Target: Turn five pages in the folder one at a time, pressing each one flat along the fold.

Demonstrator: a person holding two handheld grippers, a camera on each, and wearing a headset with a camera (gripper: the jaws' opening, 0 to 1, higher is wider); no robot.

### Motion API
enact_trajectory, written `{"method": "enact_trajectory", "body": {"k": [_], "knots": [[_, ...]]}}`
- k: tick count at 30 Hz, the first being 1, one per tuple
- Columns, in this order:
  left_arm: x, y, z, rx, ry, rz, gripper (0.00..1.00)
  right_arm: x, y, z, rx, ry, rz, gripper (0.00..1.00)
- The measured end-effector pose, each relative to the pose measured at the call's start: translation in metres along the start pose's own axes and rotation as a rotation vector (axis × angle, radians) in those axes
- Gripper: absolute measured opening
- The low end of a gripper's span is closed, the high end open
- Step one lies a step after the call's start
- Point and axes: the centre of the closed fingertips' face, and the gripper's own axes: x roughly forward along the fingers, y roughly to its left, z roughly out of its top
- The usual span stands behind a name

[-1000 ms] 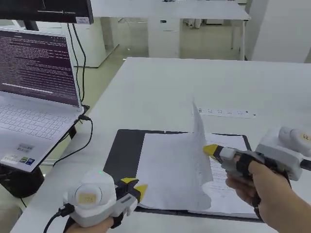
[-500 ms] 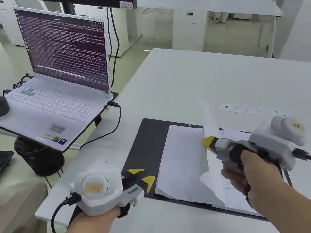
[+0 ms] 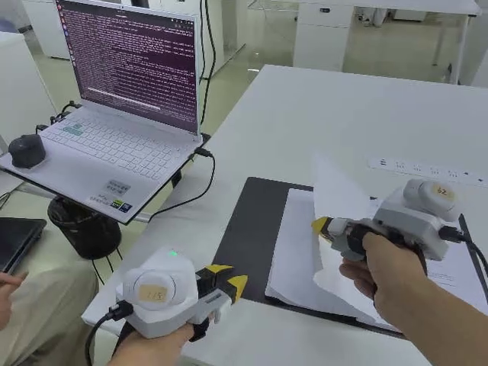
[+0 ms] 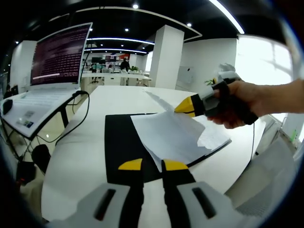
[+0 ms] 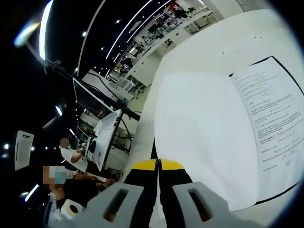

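Observation:
An open black folder (image 3: pixel 248 229) lies on the white table with white sheets in it. My right gripper (image 3: pixel 319 226) is shut on the edge of one sheet (image 3: pixel 335 191) and holds it lifted and leaning left above the fold. The right gripper view has that blank sheet (image 5: pixel 199 128) running out from my right gripper (image 5: pixel 158 164), beside a printed page (image 5: pixel 270 114). My left gripper (image 3: pixel 229 278) hovers at the table's front edge, short of the folder's left cover, jaws slightly apart with nothing between them. The left gripper view looks past my left gripper (image 4: pixel 152 165) at the folder (image 4: pixel 116 137), the lifted sheet (image 4: pixel 166 135) and the right gripper (image 4: pixel 183 107).
An open laptop (image 3: pixel 130 76) stands on a raised stand left of the table, with a mouse (image 3: pixel 29 149) beside it and a black cable (image 3: pixel 183 202) hanging off it. A white power strip (image 3: pixel 427 168) lies behind the folder. A seated person's leg (image 3: pixel 38 320) is at lower left.
The head camera has swung right and down. My right gripper has carried the held sheet leftward over the fold. The left gripper stays near the front edge.

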Motion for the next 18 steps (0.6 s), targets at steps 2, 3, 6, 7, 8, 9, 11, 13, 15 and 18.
{"method": "enact_trajectory", "body": {"k": [2,3,6,7,8,9,11,13,15,18], "knots": [[-0.001,0.003,0.0,-0.003,-0.004,0.005,0.13,0.008,-0.002,-0.006,-0.009,0.017,-0.014,0.0],[-0.001,0.006,-0.001,-0.009,-0.004,0.006,0.12,0.011,-0.003,-0.009,-0.009,0.027,-0.017,0.0],[-0.002,0.007,-0.001,-0.011,-0.003,0.01,0.13,0.022,-0.006,-0.018,0.0,0.048,-0.032,0.0],[-0.003,0.007,-0.001,-0.016,-0.005,0.011,0.12,0.024,-0.007,-0.02,0.004,0.053,-0.039,0.0],[-0.004,0.006,-0.001,-0.018,-0.005,0.012,0.12,0.029,-0.01,-0.022,0.001,0.063,-0.047,0.0],[-0.004,0.007,-0.002,-0.018,-0.003,0.013,0.12,0.031,-0.011,-0.024,-0.001,0.07,-0.053,0.0],[-0.005,0.007,-0.003,-0.021,-0.001,0.013,0.12,0.036,-0.014,-0.028,-0.003,0.083,-0.065,0.0],[-0.007,0.008,-0.004,-0.024,0.0,0.014,0.12,0.041,-0.018,-0.034,-0.001,0.099,-0.08,0.0],[-0.008,0.008,-0.005,-0.027,0.003,0.016,0.12,0.045,-0.022,-0.038,0.007,0.104,-0.091,0.0],[-0.009,0.008,-0.006,-0.036,0.005,0.015,0.12,0.051,-0.029,-0.044,0.018,0.113,-0.109,0.0]]}}
